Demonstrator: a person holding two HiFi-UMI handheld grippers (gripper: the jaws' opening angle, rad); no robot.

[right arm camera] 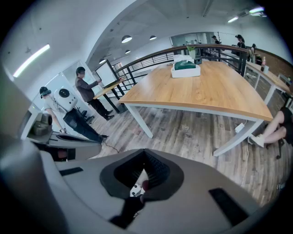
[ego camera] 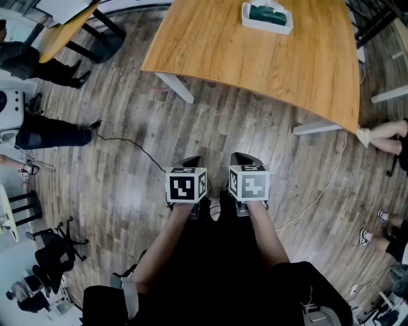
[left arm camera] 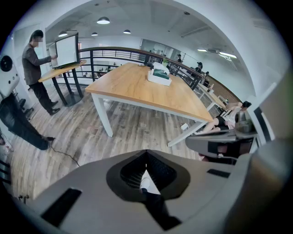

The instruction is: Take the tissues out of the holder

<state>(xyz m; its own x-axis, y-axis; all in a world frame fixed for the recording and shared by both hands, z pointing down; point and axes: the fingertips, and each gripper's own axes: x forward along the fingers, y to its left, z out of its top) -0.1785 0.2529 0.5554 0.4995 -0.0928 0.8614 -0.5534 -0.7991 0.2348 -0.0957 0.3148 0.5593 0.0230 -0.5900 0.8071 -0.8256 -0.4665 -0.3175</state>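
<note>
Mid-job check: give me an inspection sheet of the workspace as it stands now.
Surface: wooden table, holding only the holder, near its far edge.
Job's things: white tissue holder with tissues in a green pack inside; not yet reached.
Clutter: nothing seen.
Grippers: left hand-held gripper and right hand-held gripper both shut, empty, held over the floor short of the table.
Cables: black cable and white cable on the floor.
Surroundings: plank floor; bystander at left, another's leg at right.
</note>
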